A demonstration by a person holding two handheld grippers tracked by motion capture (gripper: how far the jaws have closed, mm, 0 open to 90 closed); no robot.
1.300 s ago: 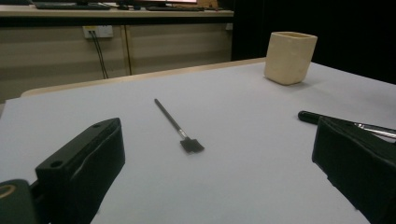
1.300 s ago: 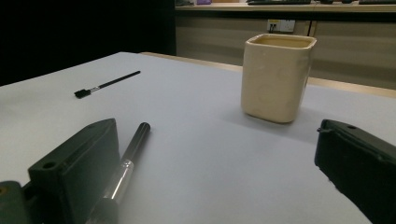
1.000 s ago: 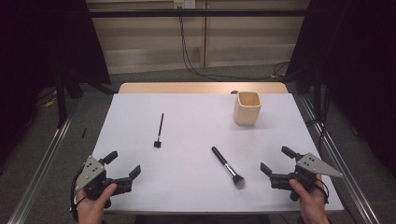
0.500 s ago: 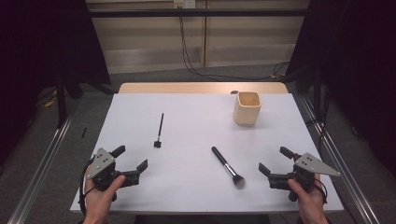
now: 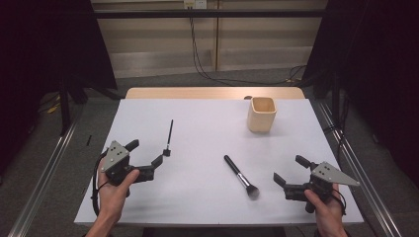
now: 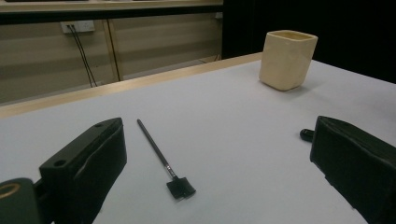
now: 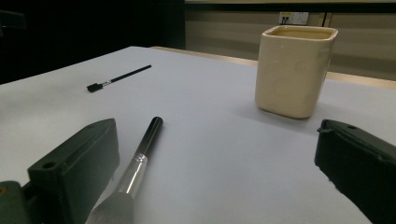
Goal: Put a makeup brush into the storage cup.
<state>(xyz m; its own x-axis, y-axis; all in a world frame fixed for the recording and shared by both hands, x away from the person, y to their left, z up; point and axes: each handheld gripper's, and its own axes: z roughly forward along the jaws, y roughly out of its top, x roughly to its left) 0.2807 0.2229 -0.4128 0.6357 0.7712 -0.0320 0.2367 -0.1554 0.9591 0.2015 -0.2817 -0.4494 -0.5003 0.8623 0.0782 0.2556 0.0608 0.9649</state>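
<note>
A thin black brush lies on the white table top, left of centre, its small flat head toward me. My left gripper stands open just before that head, nothing between its fingers; in the left gripper view the thin brush lies between the two jaws. A thick black-handled makeup brush lies right of centre. My right gripper is open to the right of its bristles, apart from it. The thick brush runs beside the left jaw in the right gripper view.
A cream square cup stands upright at the back right of the table; the same cup shows in the left gripper view and the cup in the right gripper view. Metal rails run along both table sides. Cables hang behind.
My left gripper has moved forward and to the right, up to the thin brush's head. The right gripper has barely moved. Both brushes and the cup lie as before.
</note>
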